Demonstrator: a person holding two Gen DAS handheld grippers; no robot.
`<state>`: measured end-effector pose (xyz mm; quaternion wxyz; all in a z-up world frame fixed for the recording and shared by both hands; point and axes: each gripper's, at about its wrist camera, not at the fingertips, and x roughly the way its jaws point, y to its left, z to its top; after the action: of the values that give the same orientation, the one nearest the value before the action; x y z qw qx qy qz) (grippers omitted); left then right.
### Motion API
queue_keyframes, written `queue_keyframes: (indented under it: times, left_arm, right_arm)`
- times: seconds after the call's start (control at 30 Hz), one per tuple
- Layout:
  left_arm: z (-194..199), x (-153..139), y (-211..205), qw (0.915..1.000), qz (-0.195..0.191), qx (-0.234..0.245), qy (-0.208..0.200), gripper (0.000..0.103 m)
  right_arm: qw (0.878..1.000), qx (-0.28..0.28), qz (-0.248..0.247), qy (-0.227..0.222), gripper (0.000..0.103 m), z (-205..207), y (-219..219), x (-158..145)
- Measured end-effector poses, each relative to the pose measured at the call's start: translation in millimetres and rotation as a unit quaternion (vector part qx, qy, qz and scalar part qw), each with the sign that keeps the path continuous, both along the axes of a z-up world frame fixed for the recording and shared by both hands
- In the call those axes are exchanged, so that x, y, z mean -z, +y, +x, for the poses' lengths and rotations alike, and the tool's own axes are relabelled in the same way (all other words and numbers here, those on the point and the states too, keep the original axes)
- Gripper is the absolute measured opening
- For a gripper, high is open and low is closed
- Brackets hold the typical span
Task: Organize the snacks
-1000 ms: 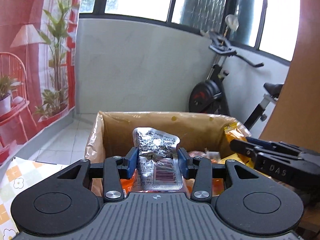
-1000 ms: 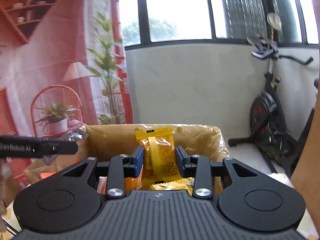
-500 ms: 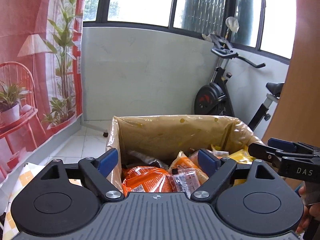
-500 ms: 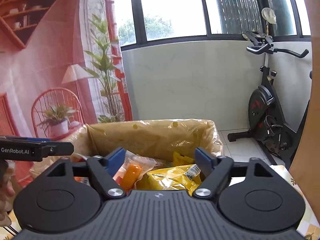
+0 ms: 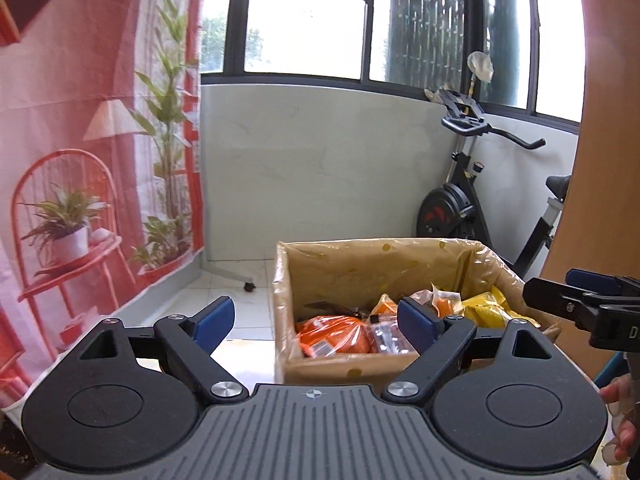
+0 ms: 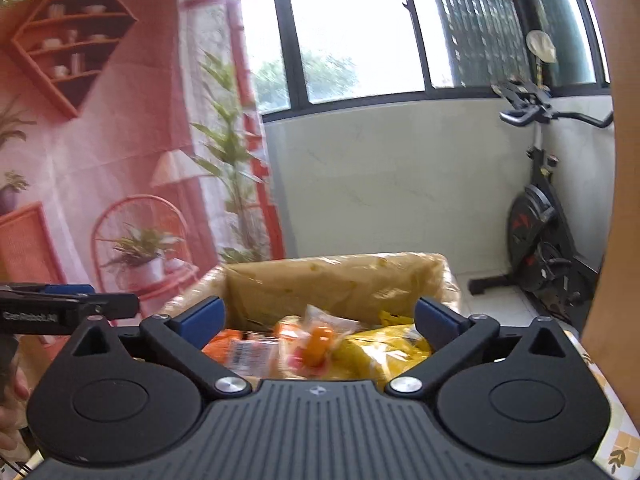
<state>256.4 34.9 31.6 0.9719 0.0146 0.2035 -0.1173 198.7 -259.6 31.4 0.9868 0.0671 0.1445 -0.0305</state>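
Note:
A cardboard box (image 5: pixel 340 368) lined with brown plastic holds several snack packets, among them an orange packet (image 5: pixel 332 334) and a yellow packet (image 5: pixel 488 312). My left gripper (image 5: pixel 314 314) hangs just short of the box's near left corner. Its jaws are opening and nothing is between them. In the right wrist view the box (image 6: pixel 340 280) is straight ahead, with the yellow packet (image 6: pixel 384 348) and a clear packet with an orange piece (image 6: pixel 318 340) inside. My right gripper (image 6: pixel 320 312) is above the near rim, jaws opening, nothing between them.
An exercise bike (image 5: pixel 460 208) stands behind the box by the white wall. A red printed backdrop (image 5: pixel 80 160) hangs on the left. A wooden panel (image 5: pixel 608 160) closes the right side. A person's hand (image 5: pixel 620 420) holds the right gripper. Patterned tablecloth (image 6: pixel 616 440) shows at lower right.
Both grippers let go: the left released a silver packet, the right a yellow one. The jaws spread wide and both grippers drew back from the box and rose a little.

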Motion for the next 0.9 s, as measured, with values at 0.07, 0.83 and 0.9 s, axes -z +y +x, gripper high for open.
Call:
queue_keyframes:
  times: [0.07, 0.83, 0.9]
  left_arm:
    - [-11, -3, 6, 1.0, -0.006, -0.004, -0.006, 0.09]
    - [-162, -55, 11, 0.9971, 0.019, -0.014, -0.073, 0.09]
    - [-171, -61, 9, 0.9967, 0.019, -0.01, -0.078, 0.09]
  right_arm:
    - [1.0, -0.005, -0.003, -0.004, 0.103, -9, 8, -3]
    - [0.999, 0.001, -0.044, -0.03, 0.103, -151, 87, -45]
    - [0.998, -0.001, -0.044, -0.037, 0.103, -161, 91, -50]
